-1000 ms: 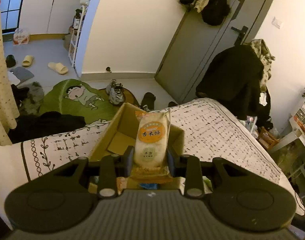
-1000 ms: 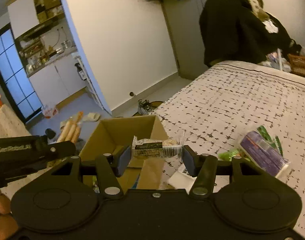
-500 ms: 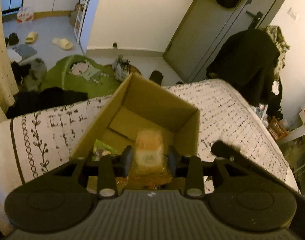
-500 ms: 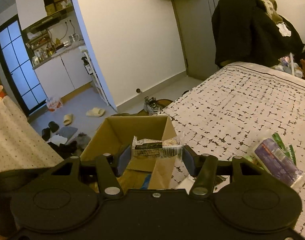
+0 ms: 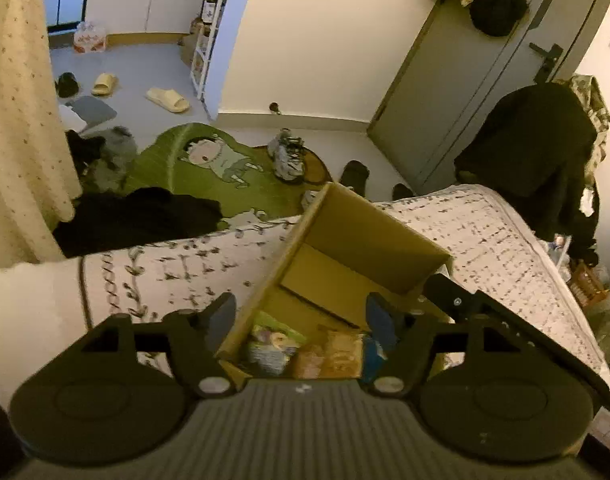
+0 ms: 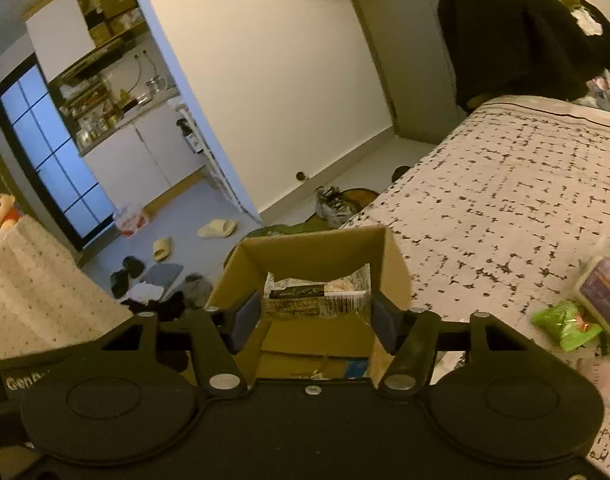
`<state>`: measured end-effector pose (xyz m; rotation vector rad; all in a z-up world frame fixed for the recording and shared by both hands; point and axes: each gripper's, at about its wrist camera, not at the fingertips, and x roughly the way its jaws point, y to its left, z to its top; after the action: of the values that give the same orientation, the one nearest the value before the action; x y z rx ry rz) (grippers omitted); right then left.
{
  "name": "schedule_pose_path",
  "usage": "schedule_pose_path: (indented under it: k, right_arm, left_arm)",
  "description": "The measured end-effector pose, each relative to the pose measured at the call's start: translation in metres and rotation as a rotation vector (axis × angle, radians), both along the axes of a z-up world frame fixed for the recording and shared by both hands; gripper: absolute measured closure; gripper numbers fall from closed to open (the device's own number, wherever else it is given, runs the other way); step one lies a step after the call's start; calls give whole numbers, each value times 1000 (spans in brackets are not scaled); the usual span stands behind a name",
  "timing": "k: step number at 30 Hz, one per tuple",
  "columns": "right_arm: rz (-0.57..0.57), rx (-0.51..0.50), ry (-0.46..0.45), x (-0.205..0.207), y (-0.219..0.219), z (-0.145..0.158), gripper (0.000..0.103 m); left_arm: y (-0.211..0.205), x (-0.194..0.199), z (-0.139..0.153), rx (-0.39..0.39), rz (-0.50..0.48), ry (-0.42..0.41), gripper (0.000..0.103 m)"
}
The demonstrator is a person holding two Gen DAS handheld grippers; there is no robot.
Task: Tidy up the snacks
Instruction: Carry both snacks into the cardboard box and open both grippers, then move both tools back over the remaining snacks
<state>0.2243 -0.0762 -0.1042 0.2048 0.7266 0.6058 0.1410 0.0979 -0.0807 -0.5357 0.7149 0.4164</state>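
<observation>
The cardboard box stands open on the patterned bedspread in the middle of the left wrist view, and the left gripper hangs above its near corner. Its jaws have just been opening and now stand wide with nothing between them; the orange rice cracker packet lies below them on the box floor, beside other small packets in the lower centre of the frame. In the right wrist view the right gripper is over the same box, and its jaws have also been opening: the clear-wrapped snack is between the pads, but I see a small gap on each side, so I think it is no longer pressed. This snack is a flat, short packet, transparent film with a dark printed label and a pale biscuit inside. I judge it very light, with slippery crinkling film and a brittle filling, so the best hold is gentle, across the two sealed ends. At the right edge of this frame a green packet and a purple packet wait on the bedspread, well apart from the box.
</observation>
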Motion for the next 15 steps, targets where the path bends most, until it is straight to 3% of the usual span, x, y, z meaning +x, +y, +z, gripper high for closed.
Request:
schedule_pose_path:
  k: [2, 3, 9, 11, 15]
  right_arm:
    - [-19, -5, -7, -3, -4, 4, 22]
    - [-27, -1, -10, -6, -8, 7, 20]
    - [-44, -33, -19, -14, -27, 25, 15]
    - [-57, -64, -34, -18, -33, 32, 8]
    - [-79, -108, -64, -27, -53, 47, 3]
  left_arm:
    - [2, -2, 3, 21, 22, 23, 24]
    - [3, -2, 4, 32, 37, 37, 21]
    - [2, -8, 9, 33, 47, 81, 18]
    - [0, -12, 10, 36, 51, 86, 16]
    - [-8, -17, 13, 34, 53, 99, 13]
